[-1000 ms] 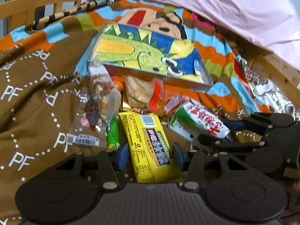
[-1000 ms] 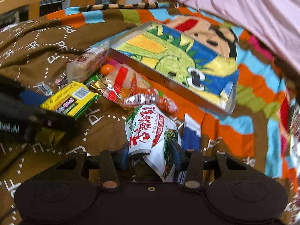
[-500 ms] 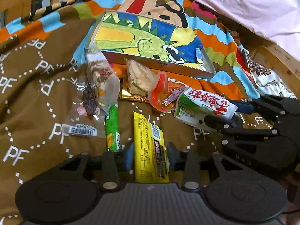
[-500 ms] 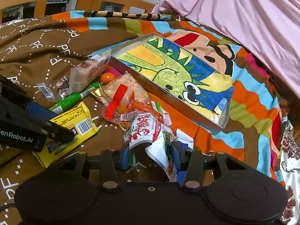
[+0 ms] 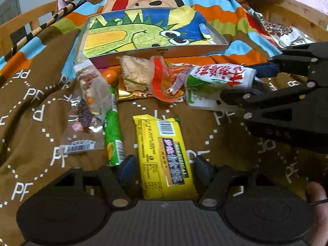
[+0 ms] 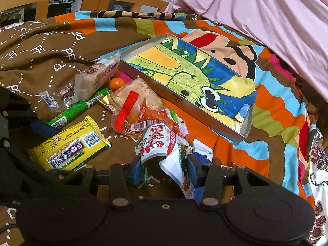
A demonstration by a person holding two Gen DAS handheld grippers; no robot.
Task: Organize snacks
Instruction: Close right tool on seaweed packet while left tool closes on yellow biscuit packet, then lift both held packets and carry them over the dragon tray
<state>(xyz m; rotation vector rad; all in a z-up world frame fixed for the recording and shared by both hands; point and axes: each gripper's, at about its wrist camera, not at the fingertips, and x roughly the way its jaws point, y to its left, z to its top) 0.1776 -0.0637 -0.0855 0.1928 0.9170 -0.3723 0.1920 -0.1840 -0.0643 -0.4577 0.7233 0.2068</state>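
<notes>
The left gripper (image 5: 164, 164) brackets the yellow packet (image 5: 163, 155) on the brown blanket (image 5: 30, 106), jaws apart and clear of its sides. The right gripper (image 6: 164, 167) is clamped on the white-and-green pouch (image 6: 162, 143), near the shallow box (image 6: 190, 78) at mid-blanket.

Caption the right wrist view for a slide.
Right gripper grips white-and-green snack bag near the dinosaur tray.

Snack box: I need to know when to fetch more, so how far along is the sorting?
Nothing sorted yet: the snack box shows only its dinosaur picture. In hand: the right gripper grips the white-and-green packet, and the left gripper straddles the yellow packet. The green tube, orange-red bag and others wait.
</notes>
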